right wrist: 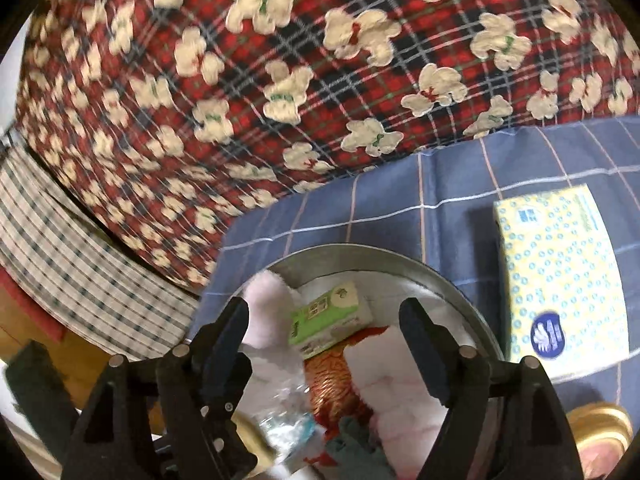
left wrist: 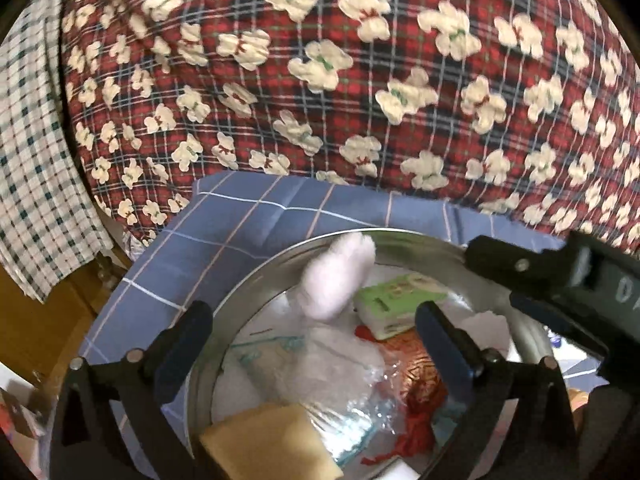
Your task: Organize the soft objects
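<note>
A round metal tin (left wrist: 420,238) (right wrist: 400,261) sits on a blue checked cloth (left wrist: 224,232) and holds soft things. Inside lie a blurred pale pink fluffy piece (left wrist: 340,276) (right wrist: 264,300), a green tissue pack (left wrist: 396,300) (right wrist: 328,314), a crumpled clear plastic bag (left wrist: 344,372), a red and gold pouch (left wrist: 416,364) (right wrist: 332,384) and a yellow sponge (left wrist: 272,440). My left gripper (left wrist: 316,340) hangs open over the tin, nothing between its fingers. My right gripper (right wrist: 324,340) (left wrist: 560,280) is open over the tin's right part, its pads pressing on nothing.
A thick red plaid quilt with white bears (left wrist: 320,80) (right wrist: 280,80) rises right behind the tin. A yellow dotted tissue box (right wrist: 560,276) lies on the blue cloth to the right. A green checked fabric (left wrist: 36,184) hangs at left. A gold lid (right wrist: 600,420) shows at lower right.
</note>
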`<state>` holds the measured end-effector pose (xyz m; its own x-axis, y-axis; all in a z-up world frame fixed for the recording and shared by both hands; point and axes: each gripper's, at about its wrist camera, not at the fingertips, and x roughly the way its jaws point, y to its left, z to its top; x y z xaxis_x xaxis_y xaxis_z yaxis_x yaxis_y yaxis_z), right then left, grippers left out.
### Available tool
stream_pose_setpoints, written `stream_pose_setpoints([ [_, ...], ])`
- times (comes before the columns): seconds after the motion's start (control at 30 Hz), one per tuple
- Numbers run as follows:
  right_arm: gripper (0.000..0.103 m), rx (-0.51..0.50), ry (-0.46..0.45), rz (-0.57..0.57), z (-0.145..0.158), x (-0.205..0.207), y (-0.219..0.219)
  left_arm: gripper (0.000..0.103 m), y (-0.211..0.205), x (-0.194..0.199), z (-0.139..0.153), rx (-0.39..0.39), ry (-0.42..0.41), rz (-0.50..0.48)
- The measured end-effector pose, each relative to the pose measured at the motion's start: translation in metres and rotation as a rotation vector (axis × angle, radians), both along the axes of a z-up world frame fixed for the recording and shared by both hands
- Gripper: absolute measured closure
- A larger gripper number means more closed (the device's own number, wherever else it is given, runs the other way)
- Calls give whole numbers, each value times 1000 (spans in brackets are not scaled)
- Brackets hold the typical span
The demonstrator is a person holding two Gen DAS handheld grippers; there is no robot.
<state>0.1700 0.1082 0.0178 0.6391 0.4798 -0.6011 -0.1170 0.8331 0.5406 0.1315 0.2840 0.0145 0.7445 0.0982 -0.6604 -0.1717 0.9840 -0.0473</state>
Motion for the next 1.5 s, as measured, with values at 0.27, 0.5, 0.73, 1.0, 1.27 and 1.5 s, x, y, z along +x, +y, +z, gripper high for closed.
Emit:
stream_pose_setpoints([
  [0.27, 23, -94, -174, -53, 1, -40, -10, 0, -6, -31, 1, 28, -109, 28],
  [0.5, 23, -263, -448, -176, 5, -86, -12, 0, -13, -58, -6, 140, -217, 90],
  [0.73, 13, -312, -655, -223, 5, -127, -13, 0, -7, -82, -9, 130, -307, 143],
  [1.0, 13, -409, -776, -220, -2, -151, -7, 0, -14, -100, -14, 135, -382, 149],
  [1.27, 13, -364, -813, -244, -7, -163, -18, 0, -17, -114, -24, 113, -400, 167],
  [1.5, 12, -371, -823, -245, -8, -171, -22, 0, -26, -122, -22, 133, -425, 161],
])
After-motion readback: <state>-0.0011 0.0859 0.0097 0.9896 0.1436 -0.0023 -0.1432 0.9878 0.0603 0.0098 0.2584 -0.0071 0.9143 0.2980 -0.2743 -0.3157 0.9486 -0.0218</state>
